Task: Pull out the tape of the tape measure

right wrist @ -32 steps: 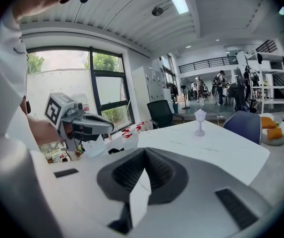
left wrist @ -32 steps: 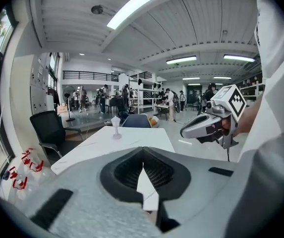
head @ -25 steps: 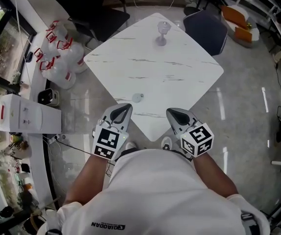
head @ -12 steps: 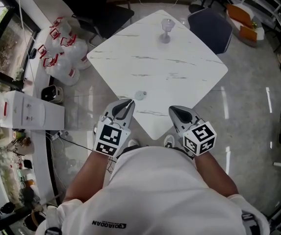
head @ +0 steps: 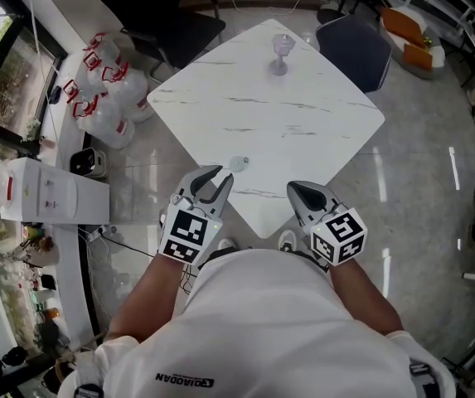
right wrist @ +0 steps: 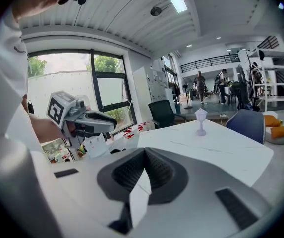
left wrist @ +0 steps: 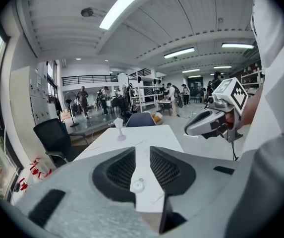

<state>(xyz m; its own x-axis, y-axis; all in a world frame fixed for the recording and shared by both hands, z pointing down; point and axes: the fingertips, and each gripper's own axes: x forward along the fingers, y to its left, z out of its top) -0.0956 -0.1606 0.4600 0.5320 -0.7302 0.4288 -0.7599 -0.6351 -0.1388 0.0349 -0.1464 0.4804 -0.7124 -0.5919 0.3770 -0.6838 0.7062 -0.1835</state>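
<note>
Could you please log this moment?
left gripper: jaws just opening, nothing between; right gripper: shut, empty; small round white tape measure: untouched

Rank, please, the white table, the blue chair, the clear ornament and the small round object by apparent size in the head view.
1. white table
2. blue chair
3. clear ornament
4. small round object

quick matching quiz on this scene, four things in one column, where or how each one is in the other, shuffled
1 left gripper
2 right gripper
3 tape measure
4 stemmed ornament

a table's far corner
b jaws shut, empty
c jaws apart
d table's near edge, just ahead of the left gripper

Pairs: 1-c, 2-b, 3-d, 4-a. The left jaws have just been opening, with nothing gripped between them.
</note>
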